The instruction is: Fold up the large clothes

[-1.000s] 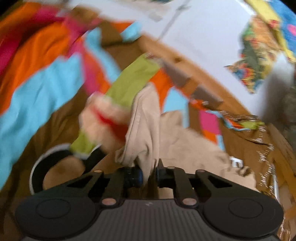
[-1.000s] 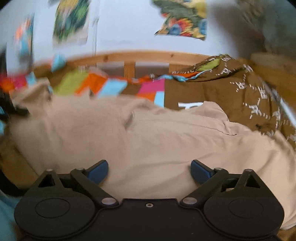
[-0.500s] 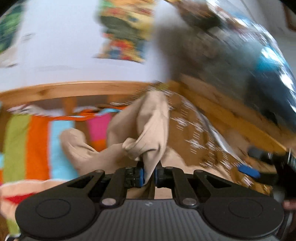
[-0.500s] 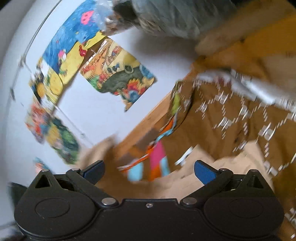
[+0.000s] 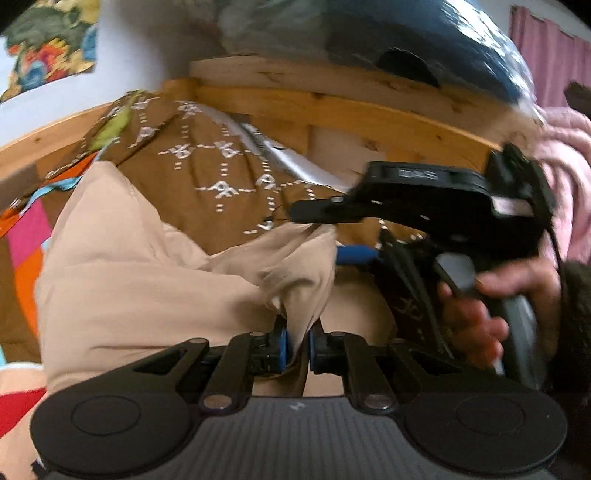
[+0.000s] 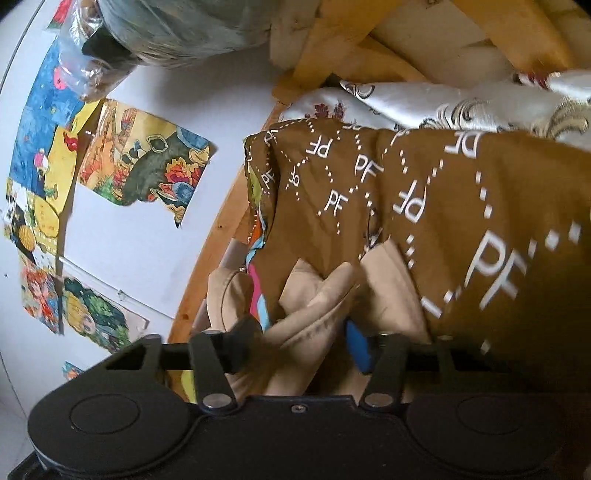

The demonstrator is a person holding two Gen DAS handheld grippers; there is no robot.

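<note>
A large beige garment (image 5: 140, 295) lies bunched on the bed. My left gripper (image 5: 297, 343) is shut on a fold of it at the bottom of the left wrist view. In that view a hand (image 5: 491, 295) holds my right gripper (image 5: 325, 236) at the right, its fingers set around another corner of the beige cloth. In the right wrist view a thick bunch of the beige garment (image 6: 314, 295) fills the narrowed gap of my right gripper (image 6: 303, 343), between the black finger and the blue pad (image 6: 358, 347). Part of the garment is hidden under the brown cover.
A brown cover with white PF lettering (image 6: 480, 206) lies over the bed and reaches the wooden bed frame (image 5: 369, 118). Posters (image 6: 140, 162) hang on the white wall. A plastic-wrapped bundle (image 5: 406, 33) sits above the frame. White patterned satin (image 6: 424, 99) lies at the back.
The left gripper swung right with the garment, still shut on it. The right gripper was open and clear of the cloth; now its fingers have narrowed around a beige bunch close to the left gripper.
</note>
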